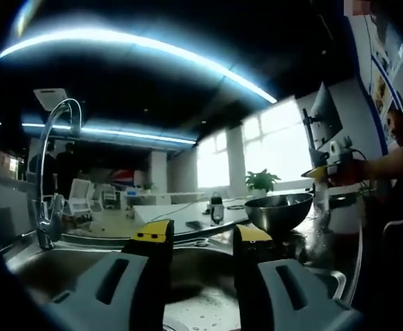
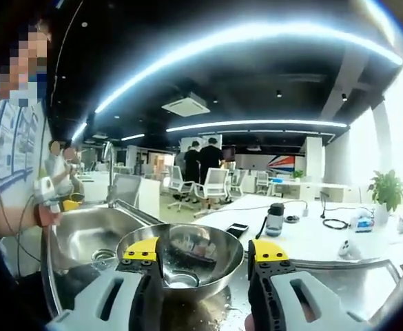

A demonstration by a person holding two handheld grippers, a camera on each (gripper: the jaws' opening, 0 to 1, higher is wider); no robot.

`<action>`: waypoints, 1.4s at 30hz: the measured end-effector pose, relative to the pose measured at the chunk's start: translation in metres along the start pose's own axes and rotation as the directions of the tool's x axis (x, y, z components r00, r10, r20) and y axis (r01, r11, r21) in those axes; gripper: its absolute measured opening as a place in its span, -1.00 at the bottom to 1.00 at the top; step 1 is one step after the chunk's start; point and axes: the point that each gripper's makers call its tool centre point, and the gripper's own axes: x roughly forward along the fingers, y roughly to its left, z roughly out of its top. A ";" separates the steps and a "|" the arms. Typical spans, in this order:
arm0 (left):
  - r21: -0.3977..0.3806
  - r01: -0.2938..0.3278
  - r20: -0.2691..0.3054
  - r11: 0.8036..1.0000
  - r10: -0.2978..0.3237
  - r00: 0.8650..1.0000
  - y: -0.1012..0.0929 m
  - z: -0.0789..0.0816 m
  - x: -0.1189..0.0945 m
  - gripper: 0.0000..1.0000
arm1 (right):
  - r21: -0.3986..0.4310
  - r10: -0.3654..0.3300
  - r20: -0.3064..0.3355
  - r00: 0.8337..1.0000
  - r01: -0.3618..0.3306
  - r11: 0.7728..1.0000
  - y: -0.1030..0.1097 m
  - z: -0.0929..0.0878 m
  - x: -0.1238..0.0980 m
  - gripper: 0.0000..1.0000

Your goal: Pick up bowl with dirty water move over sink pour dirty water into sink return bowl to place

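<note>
In the left gripper view, the left gripper (image 1: 201, 238) hangs level over the sink (image 1: 84, 265) with jaws wide, near the faucet (image 1: 49, 172). The bowl (image 1: 278, 210) sits on the sink's right edge.

In the right gripper view, the right gripper (image 2: 204, 254) has its jaws spread wide, flanking the bowl (image 2: 180, 258) beside the sink (image 2: 91, 234); whether they touch it is unclear.

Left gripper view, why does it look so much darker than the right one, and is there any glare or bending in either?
Left gripper view: it faces bright windows, so they blow out while the sink and faucet go dim. Right gripper view: more evenly lit, though the bowl carries shiny reflections. In both views the ceiling lights bend into arcs from fisheye distortion.
</note>
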 end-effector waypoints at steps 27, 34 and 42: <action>-0.001 0.040 -0.019 0.999 -0.040 0.999 -0.008 -0.002 -0.003 -0.32 | 0.078 -0.070 -0.249 0.966 0.092 0.993 -0.029 -0.023 0.029 -0.26; -0.003 0.046 -0.020 0.999 -0.046 0.999 -0.008 -0.002 -0.002 -0.32 | 0.210 -0.069 -0.359 0.931 0.153 0.966 -0.031 -0.031 0.031 -0.42; 0.003 0.050 -0.017 0.999 -0.050 0.999 -0.010 -0.001 -0.003 -0.32 | 0.193 -0.044 -0.523 0.851 0.168 0.967 -0.028 -0.055 0.029 -0.45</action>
